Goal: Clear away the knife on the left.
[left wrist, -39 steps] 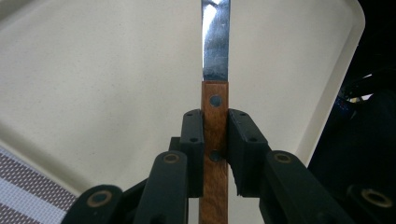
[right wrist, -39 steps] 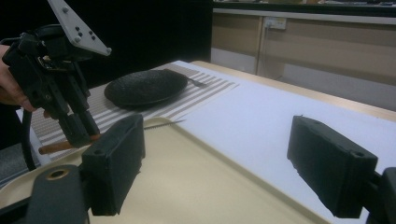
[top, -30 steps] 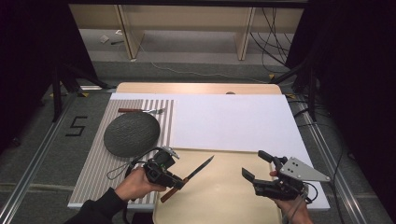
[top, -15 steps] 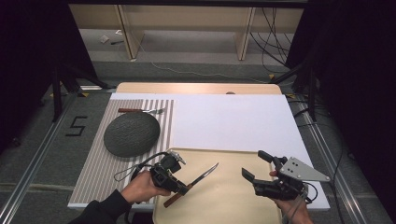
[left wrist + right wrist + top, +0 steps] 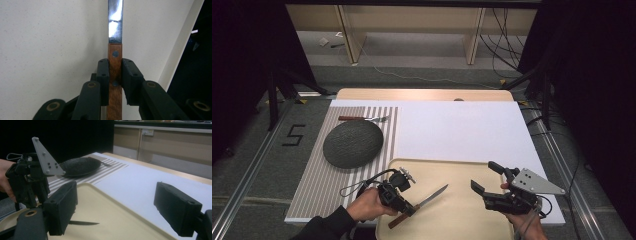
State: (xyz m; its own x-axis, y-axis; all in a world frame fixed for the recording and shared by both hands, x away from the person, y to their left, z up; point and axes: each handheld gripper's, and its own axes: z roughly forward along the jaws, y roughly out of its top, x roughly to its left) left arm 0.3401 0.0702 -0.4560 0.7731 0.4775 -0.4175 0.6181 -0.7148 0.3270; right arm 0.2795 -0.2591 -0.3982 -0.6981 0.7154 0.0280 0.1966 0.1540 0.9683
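left gripper: jaws clamp knife handle over tray | right gripper: jaws released, bare | striped mat: dark plate, fork beyond | white sheet on bench

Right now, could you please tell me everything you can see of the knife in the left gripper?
The knife has a brown wooden handle with metal rivets and a narrow shiny steel blade; the right gripper view shows a serrated edge. The left gripper is shut on the handle, pads pressing both sides just behind the blade. It lies nearly level over the cream tray, tip pointing toward the tray's middle and the right gripper. Whether the blade touches the tray I cannot tell.
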